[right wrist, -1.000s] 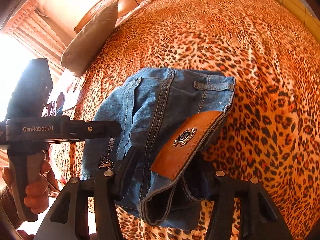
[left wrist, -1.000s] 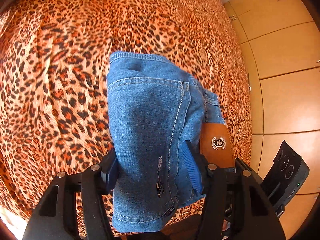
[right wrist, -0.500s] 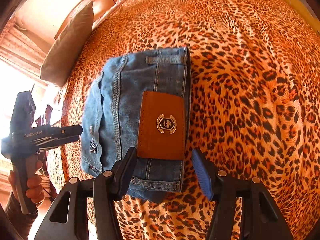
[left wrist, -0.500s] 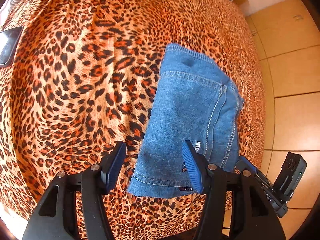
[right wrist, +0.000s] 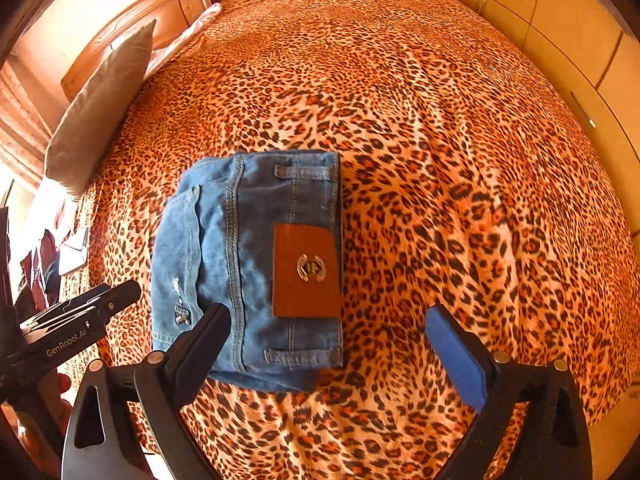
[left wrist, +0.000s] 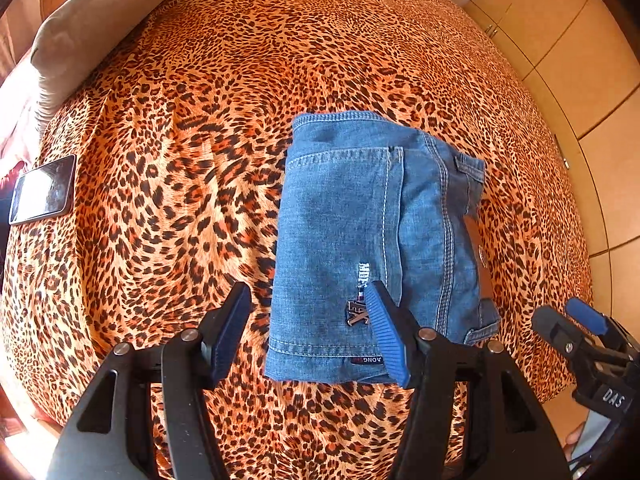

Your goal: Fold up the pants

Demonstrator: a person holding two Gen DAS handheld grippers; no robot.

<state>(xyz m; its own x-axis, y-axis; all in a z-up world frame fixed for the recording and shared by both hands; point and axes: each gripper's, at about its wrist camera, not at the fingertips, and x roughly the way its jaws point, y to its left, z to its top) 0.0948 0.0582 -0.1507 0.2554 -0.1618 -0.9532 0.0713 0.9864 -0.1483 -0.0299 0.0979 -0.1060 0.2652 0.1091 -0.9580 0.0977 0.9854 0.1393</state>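
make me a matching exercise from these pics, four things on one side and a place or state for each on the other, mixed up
Things:
1. folded jeans
2. phone
3. brown leather patch
4. right claw

Places or states:
a. lying screen-up near the bed's edge, far from the denim
b. open, holding nothing, hovering over the leopard bedspread
c. resting in a compact bundle on the bed
d. sewn on the waistband, with a metal emblem

Pairs: 1-c, 2-a, 3-d, 4-b
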